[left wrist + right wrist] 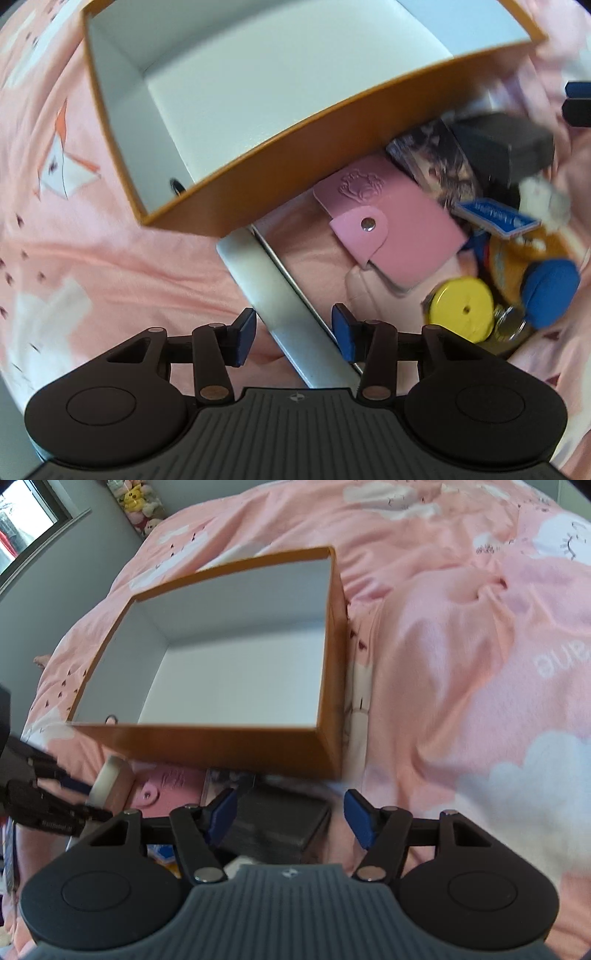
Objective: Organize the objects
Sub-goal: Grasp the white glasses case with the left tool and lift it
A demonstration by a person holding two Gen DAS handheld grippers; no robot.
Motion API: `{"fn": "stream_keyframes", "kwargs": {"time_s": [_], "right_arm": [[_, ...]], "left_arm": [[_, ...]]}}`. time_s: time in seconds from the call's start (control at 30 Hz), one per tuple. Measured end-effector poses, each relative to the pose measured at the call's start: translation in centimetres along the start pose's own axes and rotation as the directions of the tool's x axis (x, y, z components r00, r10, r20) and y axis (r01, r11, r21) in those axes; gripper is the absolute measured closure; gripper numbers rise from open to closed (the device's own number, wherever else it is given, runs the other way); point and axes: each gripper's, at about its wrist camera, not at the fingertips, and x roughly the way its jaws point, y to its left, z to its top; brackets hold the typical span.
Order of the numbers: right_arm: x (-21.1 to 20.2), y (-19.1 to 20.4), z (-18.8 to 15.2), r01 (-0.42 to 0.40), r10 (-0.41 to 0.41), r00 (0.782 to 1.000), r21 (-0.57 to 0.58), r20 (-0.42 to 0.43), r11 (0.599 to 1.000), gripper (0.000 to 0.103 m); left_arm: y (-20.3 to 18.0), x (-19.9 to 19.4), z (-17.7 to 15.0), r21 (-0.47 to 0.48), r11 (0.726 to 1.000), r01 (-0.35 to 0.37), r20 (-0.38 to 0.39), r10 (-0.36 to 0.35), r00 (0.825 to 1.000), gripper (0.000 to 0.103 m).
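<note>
Left hand-held gripper (293,338) hangs partly open over a white slab (258,280), pads clear of it. Right hand-held gripper (290,818) gapes wider, empty, above a black case (280,830). Orange box (207,742) sits at twelve o'clock; pink wallet (391,229) at one o'clock. Pink cloud-print bed (461,646); its lettering is unreadable. Window (26,520) at ten o'clock.

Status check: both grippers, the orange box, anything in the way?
Left gripper open over a white slab. Right gripper open above a black block. Orange cardboard box empty; pink snap wallet outside.
</note>
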Motion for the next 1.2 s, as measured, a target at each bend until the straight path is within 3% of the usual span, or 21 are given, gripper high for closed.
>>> {"fn": "stream_keyframes", "kwargs": {"time_s": [0.1,0.17,0.23,0.33,0.47,0.67,0.83,1.03,1.2], "right_arm": [[-0.2,-0.1,-0.8,-0.035,0.036,0.999,0.01,-0.028,0.999,0.039],[-0.5,0.0,-1.4,-0.081,0.082,0.995,0.021,-0.053,0.996,0.04],[-0.7,0.3,-1.8,-0.114,0.115,0.991,0.025,-0.063,0.993,0.04],[-1.1,0.7,-2.3,-0.105,0.105,0.993,0.005,-0.054,0.994,0.04],[-1.1,0.6,-2.6,-0.095,0.096,0.994,0.013,-0.052,0.995,0.04],[-1.2,1.0,-2.8,-0.097,0.097,0.994,-0.006,-0.046,0.995,0.04],[-1.0,2.1,-2.9,-0.143,0.14,0.988,-0.034,-0.066,0.989,0.04],[-1.5,3.7,-3.5,-0.229,0.22,0.968,-0.068,-0.117,0.971,0.041],[-1.7,4.4,-5.0,-0.273,0.259,0.947,-0.047,-0.192,0.961,0.057]], "left_arm": [[0.6,0.7,0.7,-0.043,0.998,0.043,-0.022,-0.044,0.999,0.049],[2.2,1.7,0.9,-0.151,0.981,0.124,-0.039,-0.132,0.991,0.047],[3.6,2.9,0.9,-0.246,0.956,0.158,-0.048,-0.175,0.983,0.046],[4.4,4.0,1.0,-0.31,0.944,0.115,-0.047,-0.136,0.99,0.052],[3.9,4.5,0.7,-0.28,0.957,0.074,-0.063,-0.096,0.993,0.058],[4.4,1.2,-1.7,-0.345,0.924,0.164,0.065,-0.151,0.986,0.062],[3.0,0.3,-4.1,-0.354,0.918,0.18,0.167,-0.127,0.978,0.061],[2.3,0.0,-5.1,-0.415,0.882,0.221,0.259,-0.118,0.959,0.065],[2.2,-3.2,-8.7,-0.403,0.883,0.242,0.415,-0.059,0.908,0.07]]}}
